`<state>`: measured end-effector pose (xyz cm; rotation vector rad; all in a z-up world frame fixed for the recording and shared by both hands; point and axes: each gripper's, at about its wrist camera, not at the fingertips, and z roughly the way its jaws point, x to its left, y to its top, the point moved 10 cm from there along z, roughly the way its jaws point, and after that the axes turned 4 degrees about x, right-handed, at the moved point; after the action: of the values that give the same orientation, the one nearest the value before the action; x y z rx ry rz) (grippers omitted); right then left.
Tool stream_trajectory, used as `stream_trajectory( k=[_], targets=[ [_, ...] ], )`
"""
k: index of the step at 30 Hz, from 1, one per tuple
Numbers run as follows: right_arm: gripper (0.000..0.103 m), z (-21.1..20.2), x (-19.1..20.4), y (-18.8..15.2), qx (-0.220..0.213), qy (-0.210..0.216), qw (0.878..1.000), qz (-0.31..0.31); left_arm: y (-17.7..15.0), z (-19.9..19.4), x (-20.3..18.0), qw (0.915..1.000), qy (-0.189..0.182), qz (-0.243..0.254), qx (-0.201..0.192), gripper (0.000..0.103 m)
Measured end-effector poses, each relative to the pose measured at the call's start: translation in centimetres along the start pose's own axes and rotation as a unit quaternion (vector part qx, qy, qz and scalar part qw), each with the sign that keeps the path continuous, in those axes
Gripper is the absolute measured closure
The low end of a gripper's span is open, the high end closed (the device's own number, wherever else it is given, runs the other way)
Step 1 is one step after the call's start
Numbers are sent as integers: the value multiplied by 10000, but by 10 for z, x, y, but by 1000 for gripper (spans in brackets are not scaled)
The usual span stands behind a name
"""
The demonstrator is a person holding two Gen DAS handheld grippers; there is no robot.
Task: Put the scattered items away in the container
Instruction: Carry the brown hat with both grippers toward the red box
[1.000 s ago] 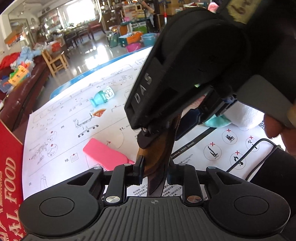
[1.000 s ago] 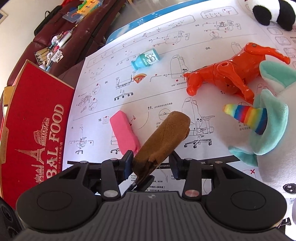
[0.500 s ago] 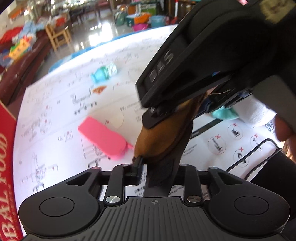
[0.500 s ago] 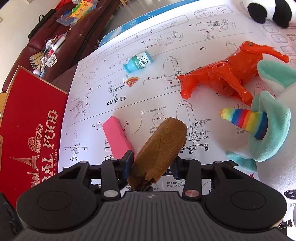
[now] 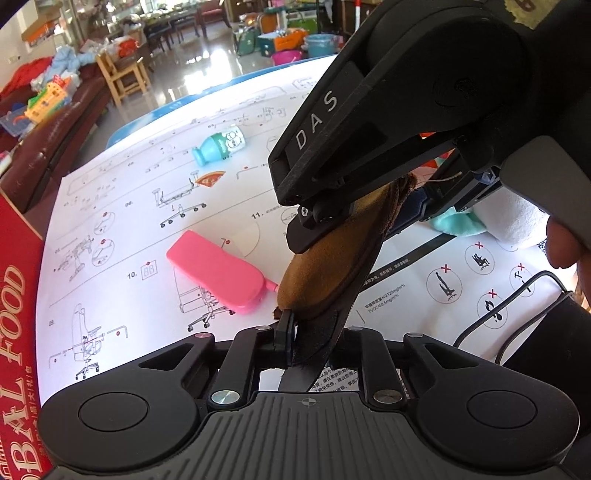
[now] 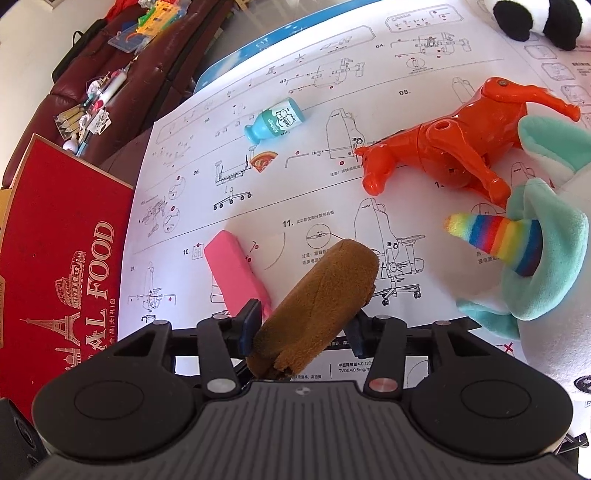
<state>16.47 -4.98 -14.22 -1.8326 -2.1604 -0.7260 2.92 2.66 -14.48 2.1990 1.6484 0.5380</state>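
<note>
Both wrist cameras look steeply down, close over the white instruction sheet [image 5: 122, 236], toward the pink bar [image 6: 236, 280]. The left view also takes in the room beyond the bar; the right sits opposite, slightly higher. Both share the bar and the teal bottle [image 5: 219, 147].

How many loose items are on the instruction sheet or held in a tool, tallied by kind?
Plush toys: 2, unicorn, panda
Plastic toys: 3, orange horse, blue bottle, pizza slice
Pink case: 1
Brown slipper: 1
Total: 7
</note>
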Motion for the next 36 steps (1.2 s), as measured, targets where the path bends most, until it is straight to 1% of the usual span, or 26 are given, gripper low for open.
stream_trajectory(
  k=[4, 7, 10, 11, 12, 14, 16, 17, 18, 19, 20, 21, 22, 24, 25, 26, 27, 29, 31, 34, 36],
  targets=[
    [50, -1, 0, 4, -58, 14, 10000, 63, 3, -4, -3, 10000, -27, 31, -25, 96],
    [50, -4, 3, 6, -130, -27, 9999, -60, 5, -5, -7, 9999, -74, 62, -41, 97],
    [51, -5, 5, 5, -162, -86, 9996, -199, 3, -1, -7, 9999, -74, 42, 61, 93],
    [51, -4, 4, 4, -146, -83, 9997, -194, 3, 0, -6, 10000, -44, 9, 80, 90],
    [51, -4, 3, 3, -126, -67, 9998, -172, 3, 1, -5, 10000, -7, -20, 95, 85],
    [52, -2, 2, 0, -65, -36, 9999, -129, 5, 2, -3, 9999, 36, -59, 136, 84],
    [52, -3, 3, 0, -98, -53, 9998, -155, 7, 1, -3, 9999, 41, -19, 149, 84],
    [52, -4, 5, 1, -117, -65, 9997, -205, 8, 1, -4, 9999, 59, 13, 159, 82],
    [53, -5, 7, 1, -118, -68, 9996, -251, 7, 2, -7, 9998, 68, 41, 183, 68],
    [55, -5, 8, 1, -110, -63, 9995, -288, 7, 1, -8, 9998, 59, 56, 204, 63],
    [57, -4, 10, 0, -88, -47, 9995, -316, 8, 0, -9, 9998, 83, 66, 194, 54],
    [60, -3, 12, -2, -53, -21, 9994, -342, 9, -1, -10, 9998, 105, 106, 137, 65],
    [60, -3, 13, -4, -35, -7, 9993, -363, 9, -2, -11, 9997, 122, 134, 142, 72],
    [60, -3, 13, -5, -59, -28, 9991, -411, 7, -1, -11, 9997, 115, 161, 150, 81],
    [60, -3, 13, -5, -55, 1, 9992, -391, 7, -2, -10, 9997, 115, 165, 139, 83],
    [60, -4, 12, -5, -44, 46, 9994, -346, 6, -2, -10, 9997, 88, 155, 139, 88],
    [60, -4, 11, -4, -28, 104, 9996, -278, 5, -2, -10, 9998, 29, 119, 162, 92],
    [57, -6, 8, -1, 17, 268, 9996, -84, 4, -3, -9, 9998, 69, 117, 126, 96],
    [52, -8, 4, 2, 28, 445, 9988, 214, 4, -3, -9, 9998, 69, 111, 130, 96],
    [52, -9, 0, 5, -34, 356, 9991, 210, 4, -3, -10, 9998, 92, 151, 131, 96],
    [55, -8, -1, 6, -73, 340, 9992, 213, 3, -3, -12, 9997, 140, 184, 127, 96]
  ],
)
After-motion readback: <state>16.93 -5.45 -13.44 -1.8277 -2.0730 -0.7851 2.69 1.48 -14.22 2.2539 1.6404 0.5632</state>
